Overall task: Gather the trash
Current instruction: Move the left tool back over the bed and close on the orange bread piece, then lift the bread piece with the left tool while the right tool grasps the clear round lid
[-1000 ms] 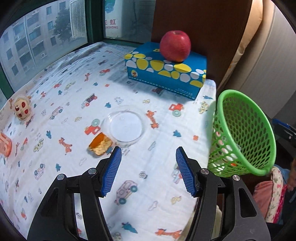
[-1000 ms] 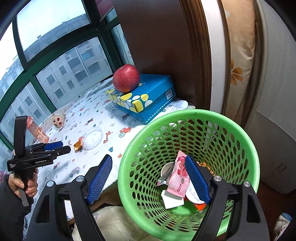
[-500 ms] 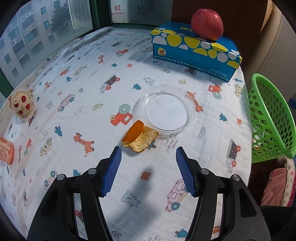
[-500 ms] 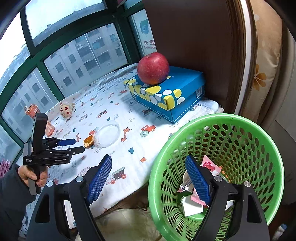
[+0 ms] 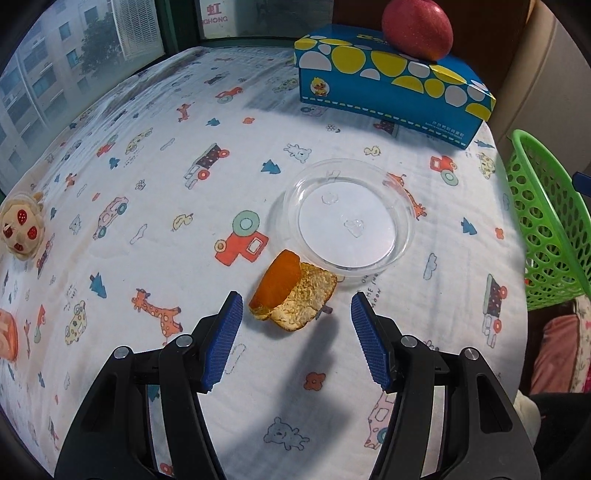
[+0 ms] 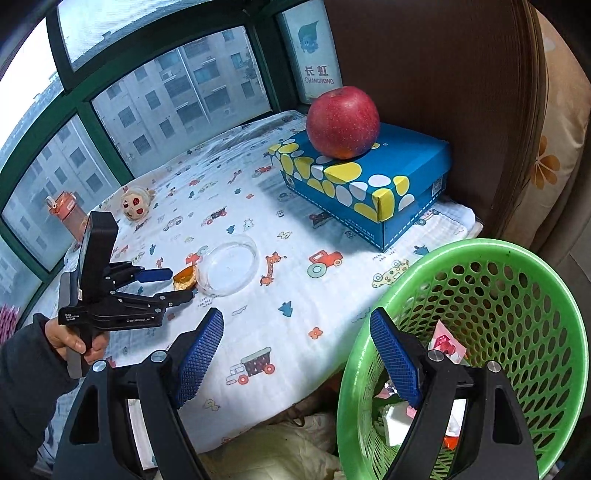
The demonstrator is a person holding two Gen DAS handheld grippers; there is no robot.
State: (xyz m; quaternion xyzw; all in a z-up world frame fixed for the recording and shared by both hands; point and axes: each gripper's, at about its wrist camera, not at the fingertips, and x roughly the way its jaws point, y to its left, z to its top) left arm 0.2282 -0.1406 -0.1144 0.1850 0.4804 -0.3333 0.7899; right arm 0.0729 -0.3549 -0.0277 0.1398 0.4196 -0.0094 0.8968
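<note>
Left gripper (image 5: 296, 307) hangs over the patterned tablecloth (image 5: 155, 192), jaws apart and empty, the orange peel (image 5: 293, 295) lying between the fingertips but untouched. Right gripper (image 6: 296, 345) appears to grip the green basket (image 6: 491, 254) by its rim — one finger inside, one outside — at 3 o'clock of the table. Blue tissue box (image 5: 391, 81) with an apple (image 5: 417, 27) on top sits at 1 o'clock. Clear dish (image 5: 349, 218) lies just beyond the peel, its near rim touching or almost touching it.

Peel, judged: light, curled, leathery, somewhat springy and not fragile — a moderate pinch across the raised curl should hold. Risk: nudging the dish on closing.
</note>
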